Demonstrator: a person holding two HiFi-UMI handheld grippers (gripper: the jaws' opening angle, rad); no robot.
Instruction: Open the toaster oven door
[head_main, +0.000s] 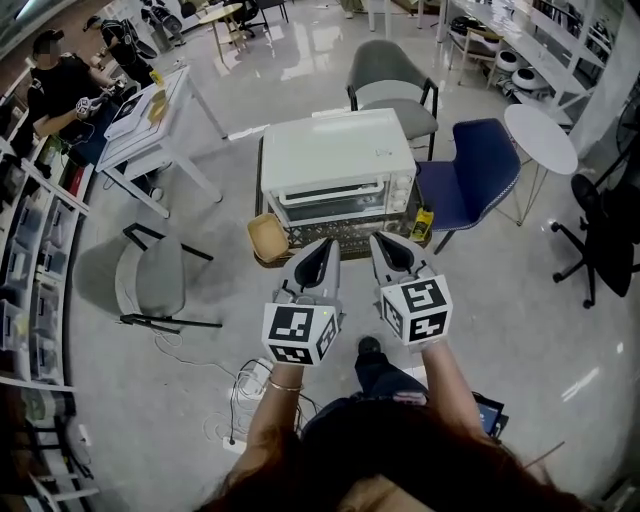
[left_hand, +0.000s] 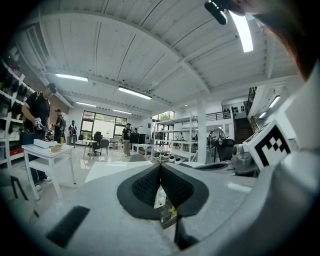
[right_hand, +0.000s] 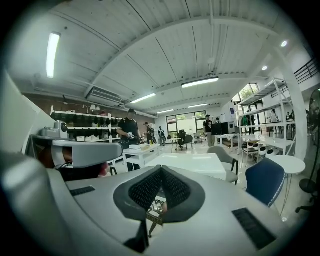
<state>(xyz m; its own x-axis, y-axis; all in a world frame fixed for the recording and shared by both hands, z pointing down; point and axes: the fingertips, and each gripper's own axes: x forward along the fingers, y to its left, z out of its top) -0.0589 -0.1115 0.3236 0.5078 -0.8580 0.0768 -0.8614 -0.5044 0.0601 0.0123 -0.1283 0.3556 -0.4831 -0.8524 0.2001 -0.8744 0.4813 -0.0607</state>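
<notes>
A white toaster oven (head_main: 338, 175) stands on a low wire stand straight ahead in the head view, its glass door (head_main: 345, 208) closed and facing me. My left gripper (head_main: 322, 247) and right gripper (head_main: 385, 243) hover side by side just in front of the door, touching nothing. Both are shut with nothing between the pads. In the left gripper view the black pads (left_hand: 145, 187) meet at the top, and the oven's white top (left_hand: 112, 170) shows beyond them. The right gripper view shows its pads (right_hand: 145, 190) closed the same way, with the oven top (right_hand: 192, 164) behind.
A small wooden tray (head_main: 267, 238) sits at the oven's left front corner, a yellow item (head_main: 423, 222) at its right. A grey chair (head_main: 392, 85) stands behind, a blue chair (head_main: 470, 175) and round white table (head_main: 540, 138) to the right. Another grey chair (head_main: 150, 280) and floor cables (head_main: 250, 385) lie left.
</notes>
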